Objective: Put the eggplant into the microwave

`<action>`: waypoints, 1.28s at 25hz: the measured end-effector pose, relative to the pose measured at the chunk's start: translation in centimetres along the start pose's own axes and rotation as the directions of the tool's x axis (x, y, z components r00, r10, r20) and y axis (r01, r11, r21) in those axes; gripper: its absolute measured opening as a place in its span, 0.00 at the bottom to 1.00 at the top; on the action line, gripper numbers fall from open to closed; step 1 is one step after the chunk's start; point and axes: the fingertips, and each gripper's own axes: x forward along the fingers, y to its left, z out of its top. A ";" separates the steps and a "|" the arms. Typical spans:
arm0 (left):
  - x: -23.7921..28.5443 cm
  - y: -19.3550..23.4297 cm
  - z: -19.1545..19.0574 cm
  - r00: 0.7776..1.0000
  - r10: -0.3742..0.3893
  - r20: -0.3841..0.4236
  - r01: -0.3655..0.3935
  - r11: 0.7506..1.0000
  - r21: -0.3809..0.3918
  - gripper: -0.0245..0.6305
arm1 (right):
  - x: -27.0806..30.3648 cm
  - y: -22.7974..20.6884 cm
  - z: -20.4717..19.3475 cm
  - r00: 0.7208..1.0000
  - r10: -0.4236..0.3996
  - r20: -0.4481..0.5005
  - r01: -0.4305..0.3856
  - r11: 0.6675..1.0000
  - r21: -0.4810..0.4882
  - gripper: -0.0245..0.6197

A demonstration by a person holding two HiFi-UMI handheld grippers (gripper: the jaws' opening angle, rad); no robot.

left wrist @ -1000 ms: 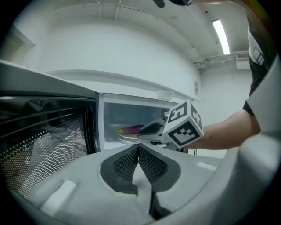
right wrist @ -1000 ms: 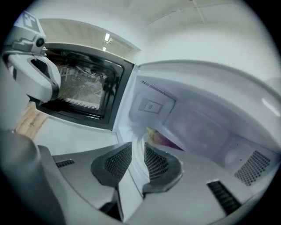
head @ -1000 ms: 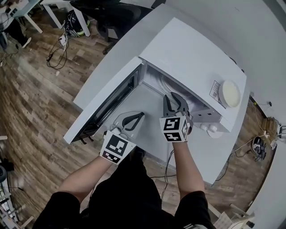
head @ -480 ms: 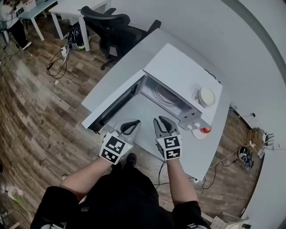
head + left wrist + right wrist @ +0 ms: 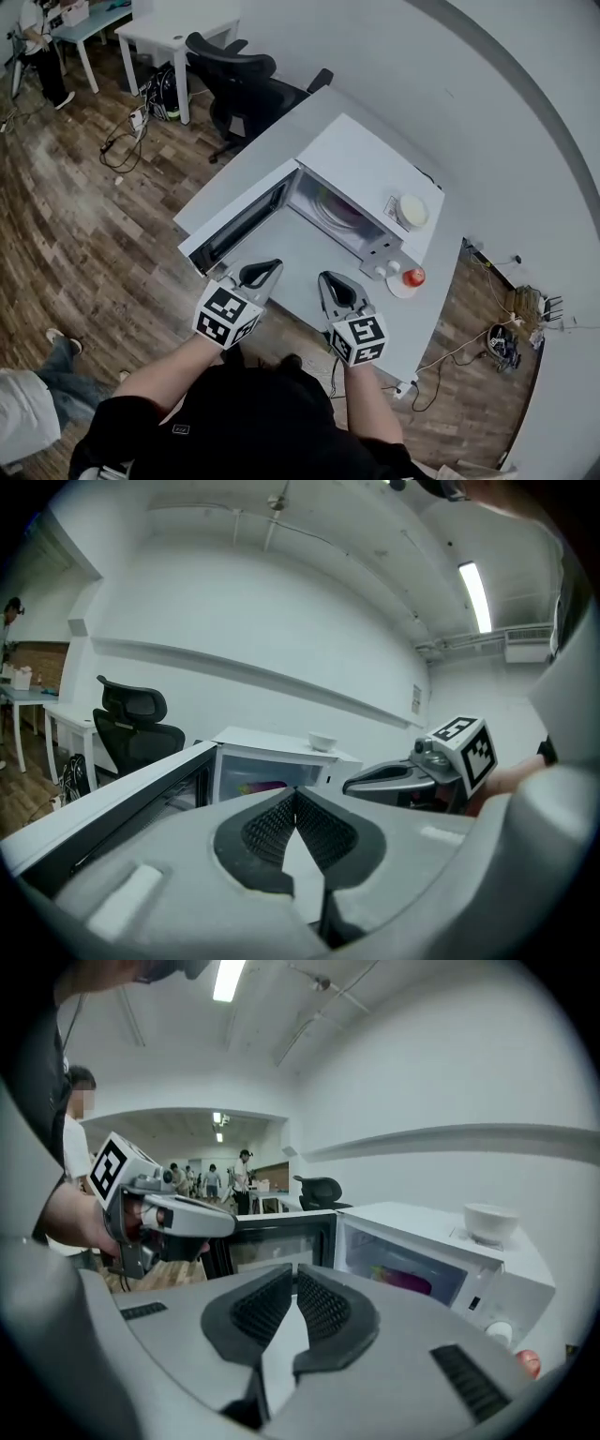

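Observation:
The white microwave (image 5: 370, 164) stands on a white table (image 5: 309, 258) with its door (image 5: 239, 220) swung open to the left. The purple eggplant (image 5: 343, 210) lies on a plate inside the cavity; it also shows in the right gripper view, eggplant (image 5: 409, 1282), and in the left gripper view, eggplant (image 5: 263, 786). My left gripper (image 5: 273, 266) and right gripper (image 5: 323, 277) hover side by side over the table's near part, in front of the opening. Both are shut with nothing between the jaws. Each sees the other: right gripper (image 5: 375, 778), left gripper (image 5: 211, 1225).
A white bowl (image 5: 411, 211) sits on top of the microwave. A small red thing (image 5: 413, 277) rests on a saucer right of the control panel. A black office chair (image 5: 239, 80) stands beyond the table. Someone's legs (image 5: 37, 394) show at lower left on the wood floor.
Both grippers have drawn back from the microwave opening toward the table's near edge. The right one was at the cavity mouth a second ago. The head view has risen and pulled away.

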 end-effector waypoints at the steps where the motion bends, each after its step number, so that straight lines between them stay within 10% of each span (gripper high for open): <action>1: -0.2 -0.7 0.3 1.000 -0.002 -0.002 0.002 1.000 0.004 0.05 | -0.9 0.1 0.5 0.999 0.017 0.028 -0.018 1.000 0.020 0.08; 12: -1.8 -10.4 5.0 0.997 -0.001 0.073 -0.002 0.999 0.043 0.05 | -12.5 -0.7 3.5 0.965 0.113 0.235 -0.164 0.964 0.211 0.06; 32: -1.4 -14.5 6.3 0.996 -0.005 0.091 -0.001 0.998 0.068 0.05 | -16.9 -0.1 5.0 0.946 0.133 0.296 -0.175 0.977 0.123 0.06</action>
